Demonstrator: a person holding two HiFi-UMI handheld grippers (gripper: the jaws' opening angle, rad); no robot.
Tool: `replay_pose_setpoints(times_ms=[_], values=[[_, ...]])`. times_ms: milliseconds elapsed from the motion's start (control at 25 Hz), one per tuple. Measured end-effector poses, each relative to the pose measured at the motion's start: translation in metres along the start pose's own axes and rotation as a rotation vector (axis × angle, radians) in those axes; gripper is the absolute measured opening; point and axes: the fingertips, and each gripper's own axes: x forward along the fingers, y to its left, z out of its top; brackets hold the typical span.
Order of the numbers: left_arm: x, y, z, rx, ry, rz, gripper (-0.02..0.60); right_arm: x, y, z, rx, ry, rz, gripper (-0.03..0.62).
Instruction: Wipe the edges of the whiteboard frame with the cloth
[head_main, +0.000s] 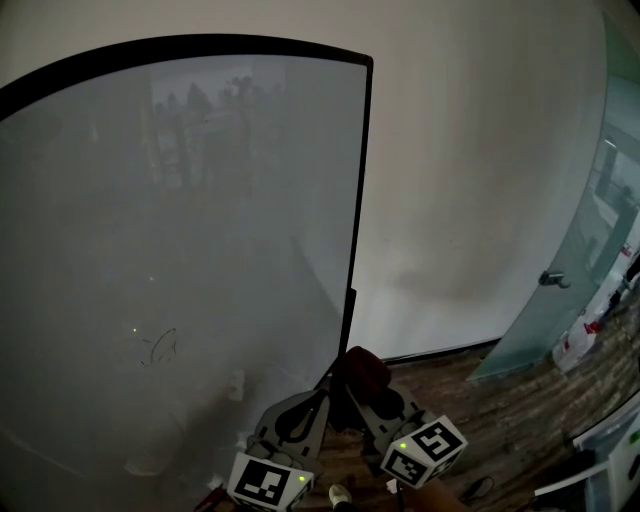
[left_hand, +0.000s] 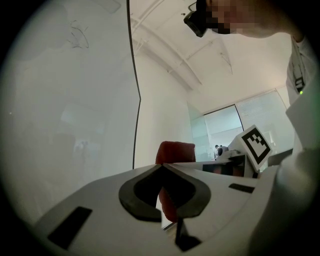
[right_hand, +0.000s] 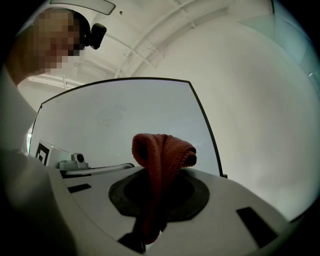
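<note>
The cloth (right_hand: 161, 152) is dark red with a knitted rib. The whiteboard (head_main: 180, 250) is dull grey-white, its frame (head_main: 361, 180) black, the wall (head_main: 470, 180) off-white, the floor (head_main: 500, 405) brown wood-grain. The left claw (left_hand: 162, 166) and right claw (right_hand: 162, 172) are pale grey, black round the jaws; their cubes (head_main: 268, 482) bear black-and-white squares.

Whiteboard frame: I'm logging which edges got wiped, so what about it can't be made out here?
Left side of frame: cut off by head view's edge.
Bottom right corner: behind cloth, head view.
Dust on it: too thin and dim, all views.
</note>
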Motion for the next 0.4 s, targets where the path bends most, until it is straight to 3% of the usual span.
replay_pose_setpoints(times_ms=[400], values=[[0.004, -0.019, 0.005, 0.000, 0.001, -0.006, 0.009, -0.016, -0.013, 0.002, 0.002, 0.006, -0.023, 0.061]])
